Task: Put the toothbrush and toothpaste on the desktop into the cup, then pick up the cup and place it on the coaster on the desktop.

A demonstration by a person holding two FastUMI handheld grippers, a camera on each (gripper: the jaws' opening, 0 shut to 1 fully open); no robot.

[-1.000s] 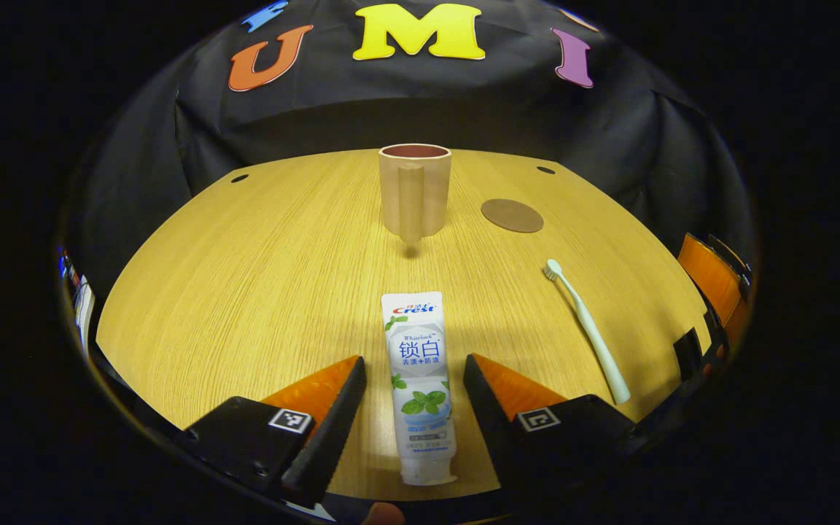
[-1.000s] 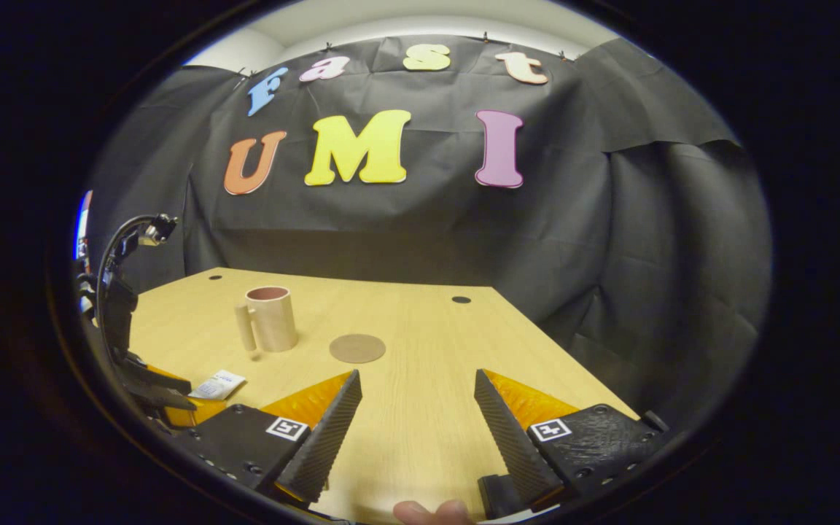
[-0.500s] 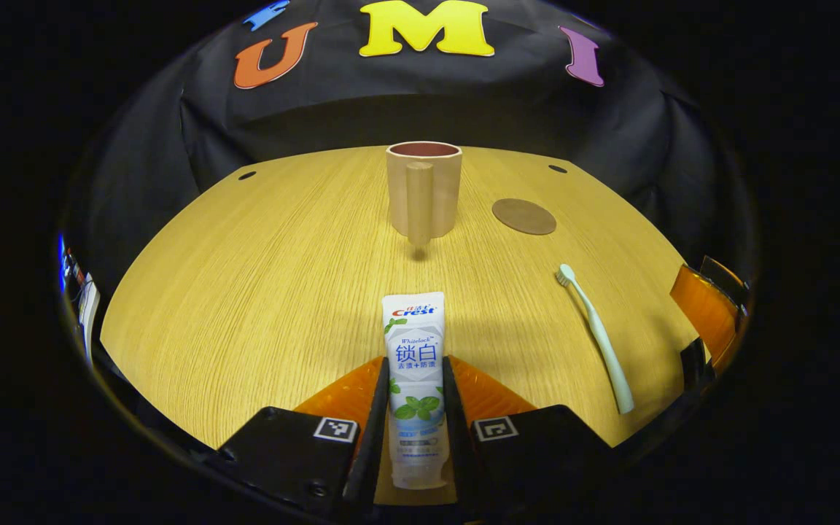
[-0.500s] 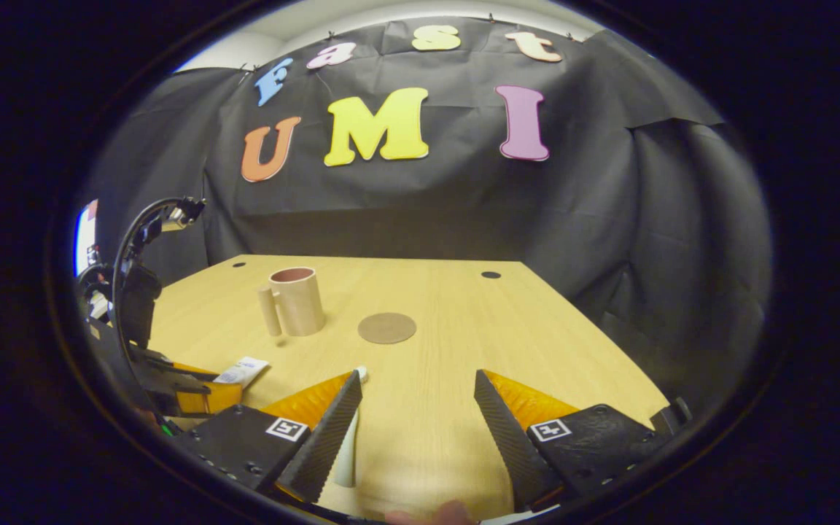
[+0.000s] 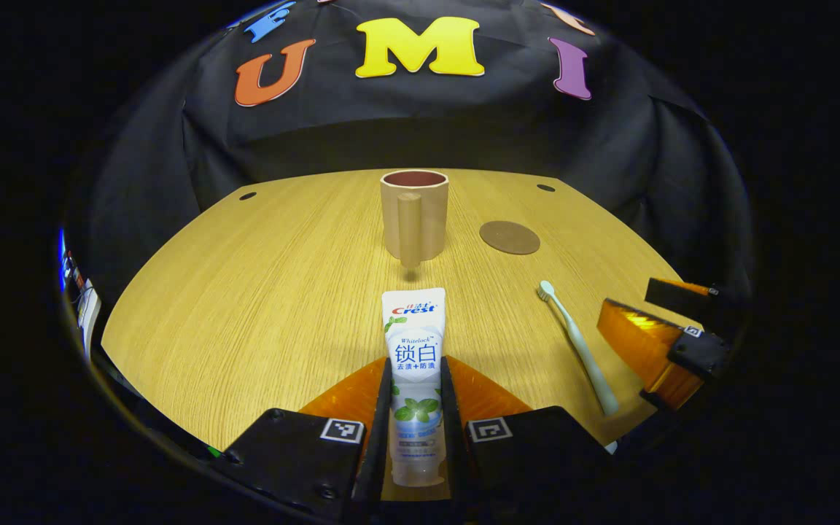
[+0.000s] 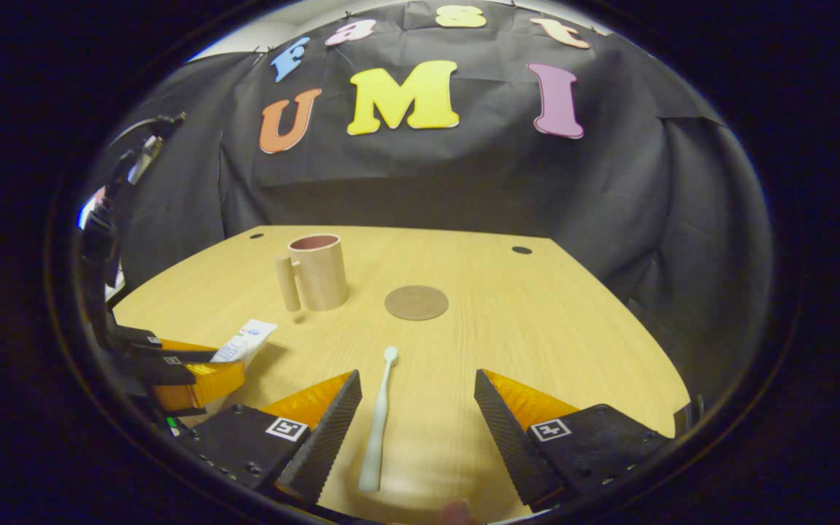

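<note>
White toothpaste (image 5: pixel 415 364), blue-lettered label, clamped in left tool (image 5: pixel 414 423).

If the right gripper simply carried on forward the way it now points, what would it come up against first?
Most likely the toothbrush: it lies on the desktop between the open fingers of the right gripper, nearer one finger than the other. Beyond its head sits the coaster. How high the gripper rides is unclear, so it might pass above.

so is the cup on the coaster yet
No, the cup stands on the bare table, apart from the coaster beside it.
</note>
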